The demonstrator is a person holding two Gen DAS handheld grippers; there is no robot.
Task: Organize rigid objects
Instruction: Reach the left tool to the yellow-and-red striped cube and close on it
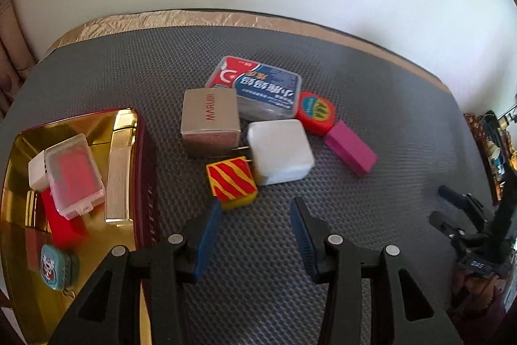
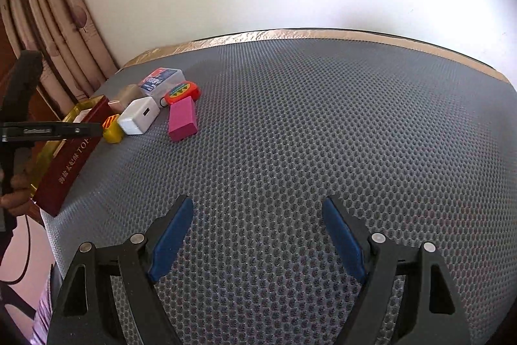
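Note:
A gold-lined red box [image 1: 122, 151] at the left holds a clear case [image 1: 74, 173], a red block and a teal tin [image 1: 55, 267]. On the grey mat lie a red-and-yellow striped block [image 1: 231, 183], a white charger [image 1: 279, 151], a silver MARUBI box [image 1: 210, 122], a blue-labelled clear case [image 1: 258, 88], a round red tin [image 1: 315, 112] and a pink block [image 1: 350, 147]. My left gripper [image 1: 257, 209] is open and empty, just short of the striped block. My right gripper [image 2: 258, 209] is open and empty over bare mat, far right of the pile [image 2: 155, 109].
The mat [image 2: 323, 125] ends at a gold foil strip [image 1: 194, 18] by a white wall. The right gripper shows at the right edge of the left wrist view [image 1: 458, 212]. The hand-held left gripper [image 2: 48, 130] shows above the red box [image 2: 71, 157] in the right wrist view.

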